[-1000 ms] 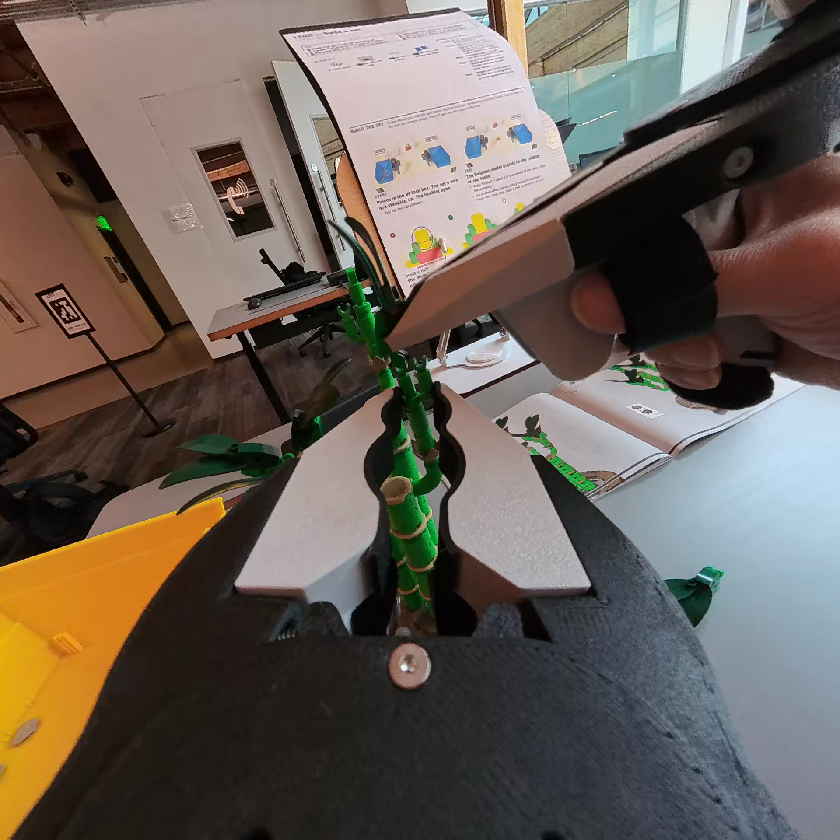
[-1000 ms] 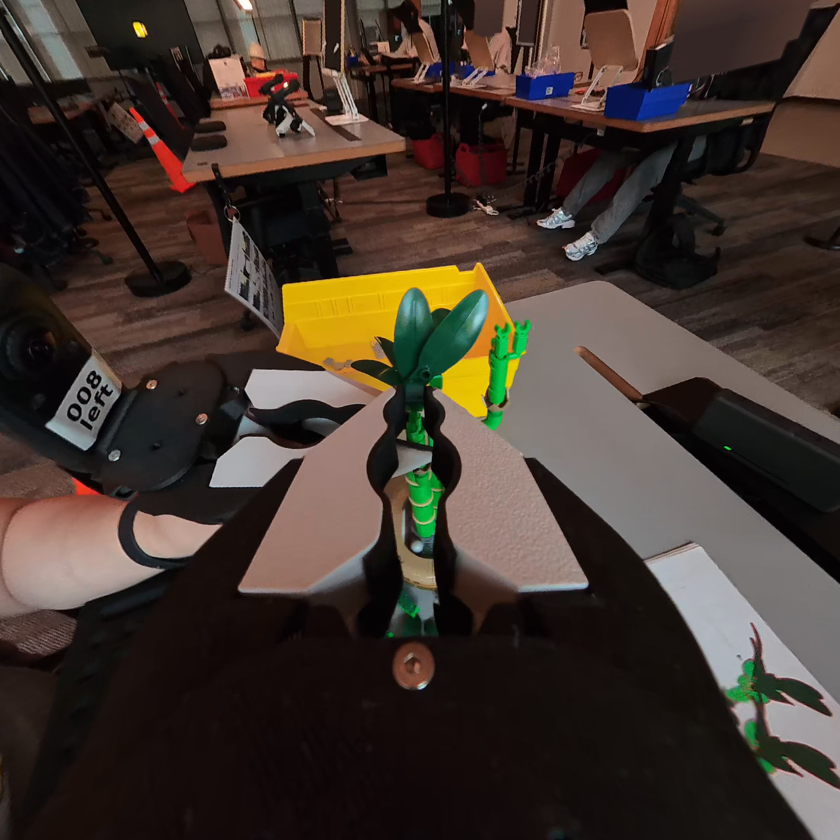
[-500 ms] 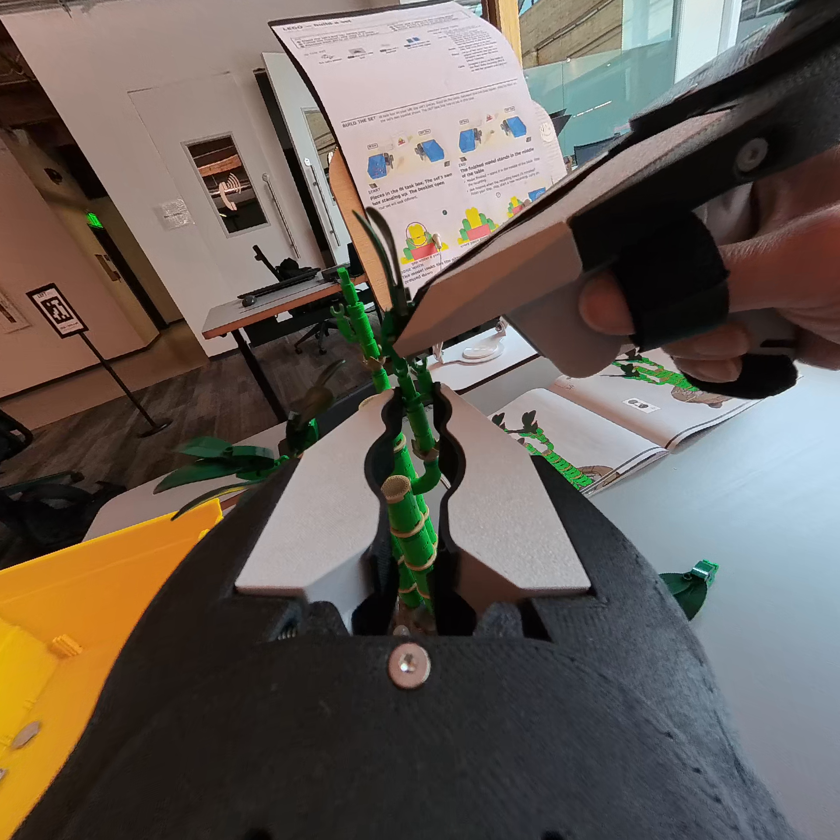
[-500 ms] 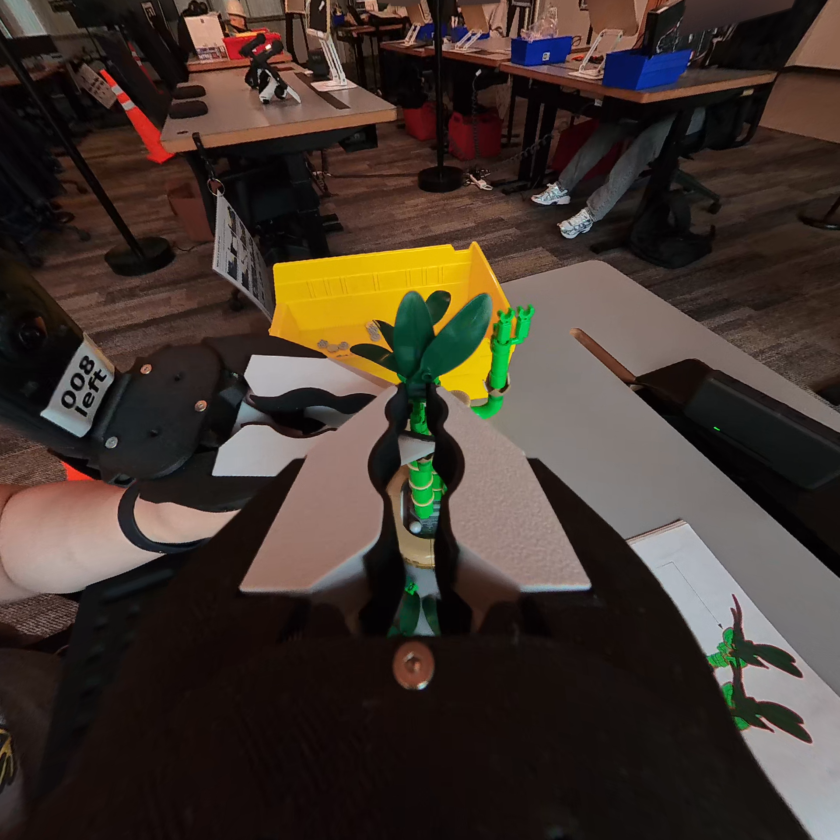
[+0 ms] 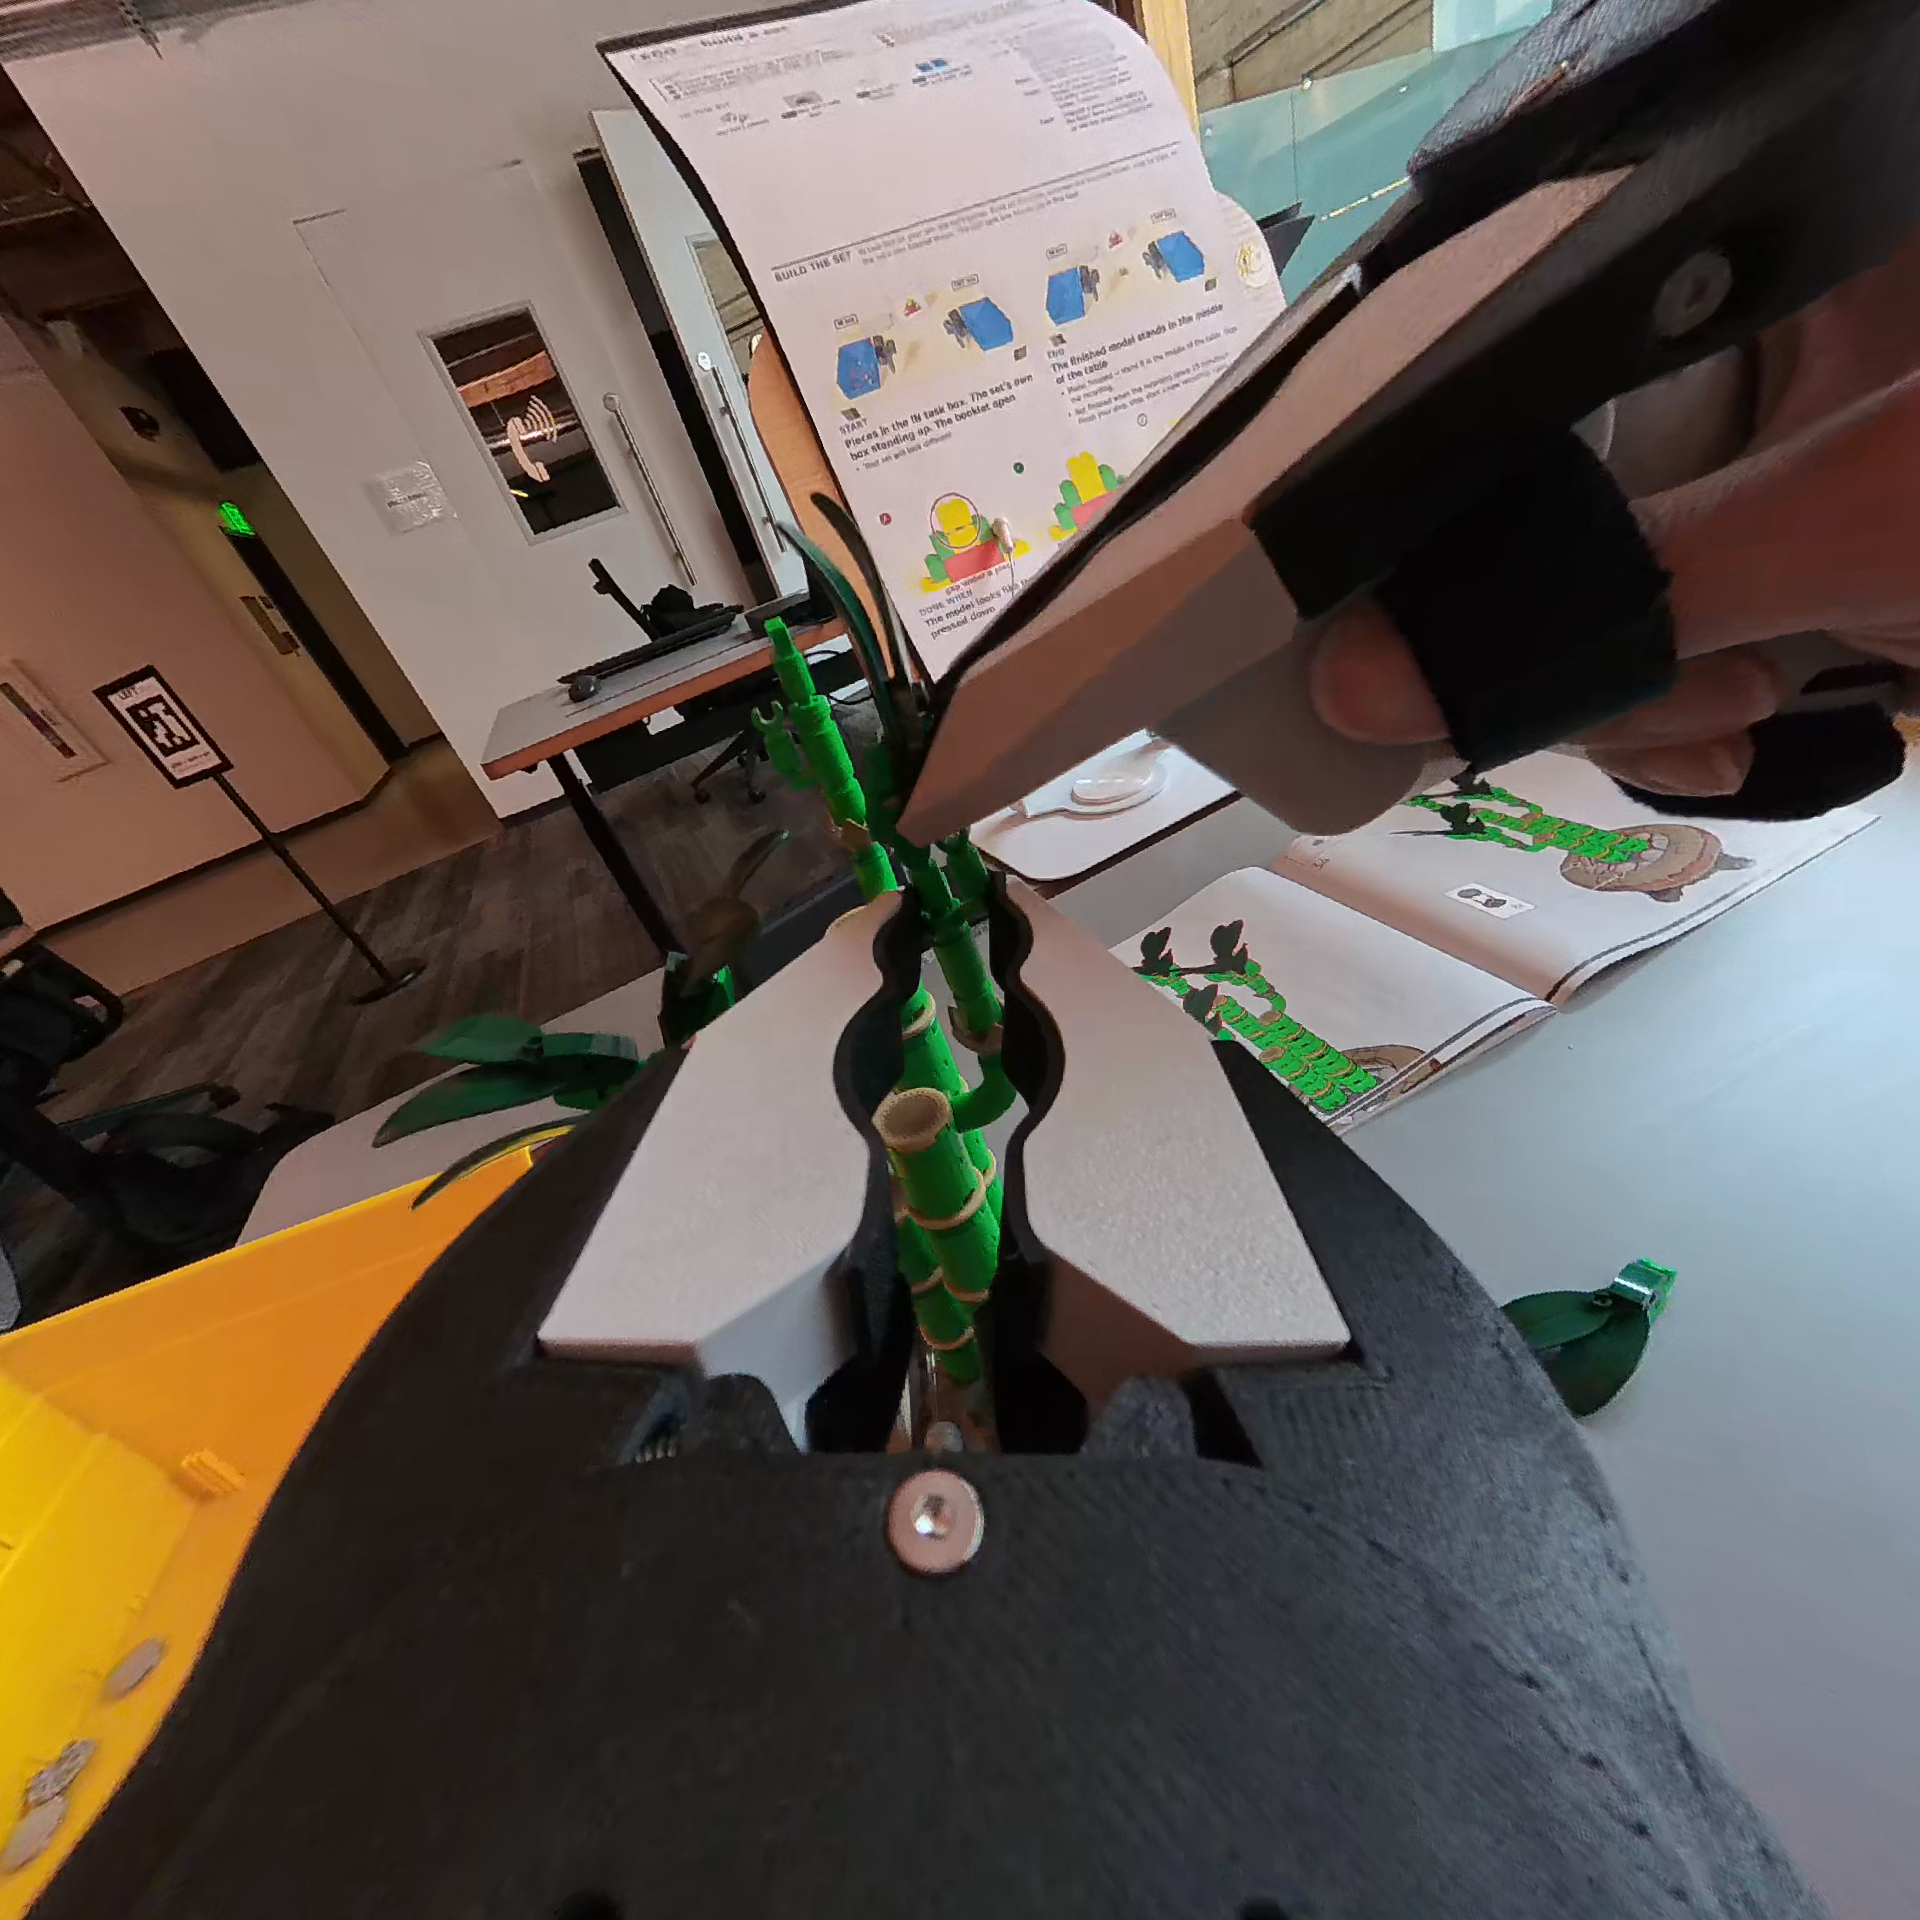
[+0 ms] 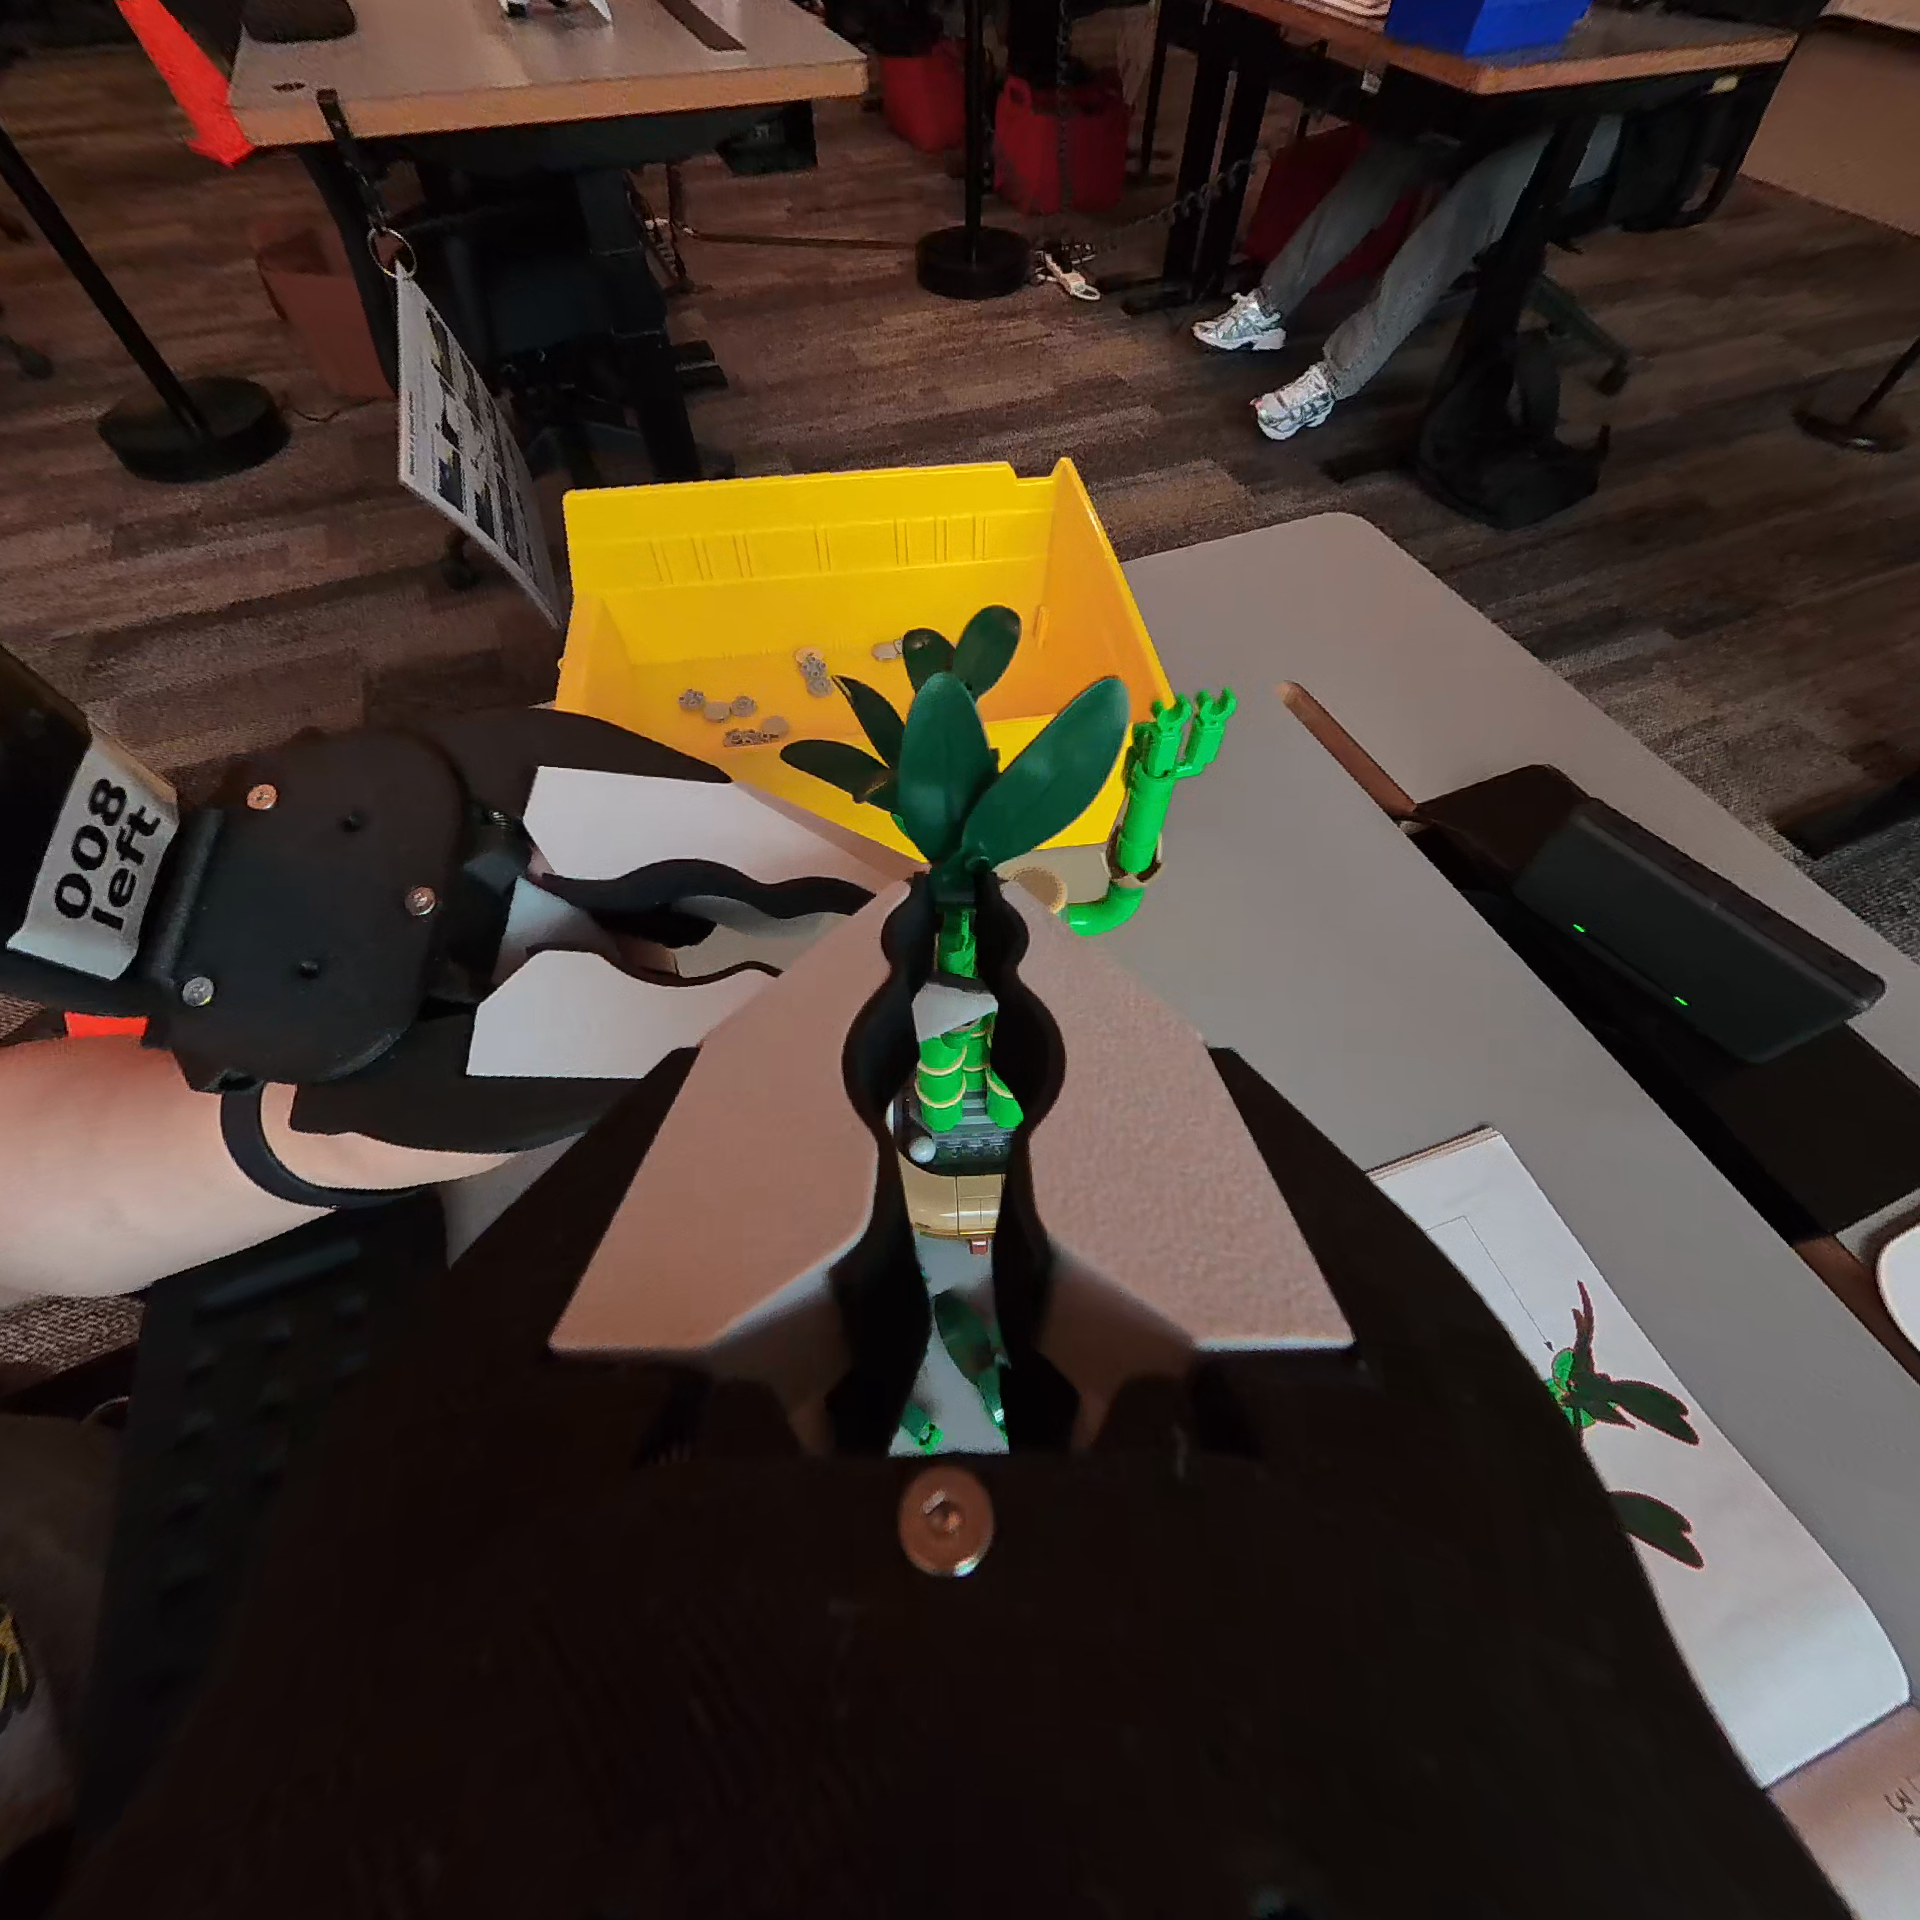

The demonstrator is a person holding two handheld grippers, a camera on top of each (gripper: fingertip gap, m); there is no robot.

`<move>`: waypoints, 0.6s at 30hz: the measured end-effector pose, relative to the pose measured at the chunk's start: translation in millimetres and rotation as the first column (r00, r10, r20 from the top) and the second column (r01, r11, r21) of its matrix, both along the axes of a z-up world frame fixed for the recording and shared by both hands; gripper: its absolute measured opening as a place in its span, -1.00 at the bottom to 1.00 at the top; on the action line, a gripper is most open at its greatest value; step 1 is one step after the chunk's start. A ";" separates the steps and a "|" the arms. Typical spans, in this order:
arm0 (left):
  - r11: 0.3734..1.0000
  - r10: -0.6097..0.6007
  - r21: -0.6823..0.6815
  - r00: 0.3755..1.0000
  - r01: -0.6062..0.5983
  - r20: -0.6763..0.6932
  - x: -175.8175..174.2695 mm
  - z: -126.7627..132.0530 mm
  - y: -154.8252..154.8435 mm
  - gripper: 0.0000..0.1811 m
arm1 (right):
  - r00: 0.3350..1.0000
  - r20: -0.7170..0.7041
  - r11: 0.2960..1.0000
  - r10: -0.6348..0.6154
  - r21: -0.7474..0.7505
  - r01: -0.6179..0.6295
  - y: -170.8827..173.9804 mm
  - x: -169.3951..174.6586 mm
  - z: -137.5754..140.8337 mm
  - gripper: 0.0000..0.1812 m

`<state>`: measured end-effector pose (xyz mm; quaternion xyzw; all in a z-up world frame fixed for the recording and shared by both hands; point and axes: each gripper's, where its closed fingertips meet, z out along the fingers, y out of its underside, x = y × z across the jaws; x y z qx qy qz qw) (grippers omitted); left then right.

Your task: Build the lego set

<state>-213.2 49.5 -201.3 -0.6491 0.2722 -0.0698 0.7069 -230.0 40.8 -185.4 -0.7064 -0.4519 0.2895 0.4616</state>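
Note:
A green bamboo model (image 5: 940,1143) with tan rings stands between my left gripper's (image 5: 940,920) fingers, which are shut on its stalks. My right gripper (image 6: 951,899) is shut on the stem of a dark green leaf cluster (image 6: 977,769) and holds it at the top of a stalk. From the left wrist view it comes in from the upper right, its tip (image 5: 920,821) touching the stalk tops. The model's tan base (image 6: 951,1195) shows between the right fingers. A side branch (image 6: 1153,790) with forked tips sticks out to the right. The left gripper (image 6: 312,914) comes in from the left.
A yellow bin (image 6: 852,561) with several small grey pieces stands at the table's far edge. An open instruction booklet (image 5: 1455,935) and a standing printed sheet (image 5: 987,260) are on the right. A loose green leaf piece (image 5: 1590,1340) lies on the table. A black device (image 6: 1662,935) sits nearby. My two grippers' fingertips are within a few centimetres of each other.
My right gripper has tipped downward over the model with the leaf cluster still in it; more of the bin's inside shows. My left gripper keeps its hold and has hardly moved.

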 end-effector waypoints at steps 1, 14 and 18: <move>1.000 0.000 0.000 1.000 0.000 -0.001 -0.3 -0.1 0.2 -0.89 | 1.000 -0.003 1.000 -0.001 0.001 0.001 0.3 -0.3 0.3 -0.93; 0.999 0.004 0.037 1.000 -0.004 -0.003 -1.1 -0.4 -1.8 -0.88 | 0.963 0.269 0.984 0.017 -0.177 0.032 -0.5 -2.5 0.1 -0.92; 0.999 0.006 0.044 1.000 -0.006 -0.012 0.3 -0.8 -2.4 -0.89 | 0.901 0.432 0.970 0.022 -0.227 0.086 -1.1 -1.4 -1.1 -0.92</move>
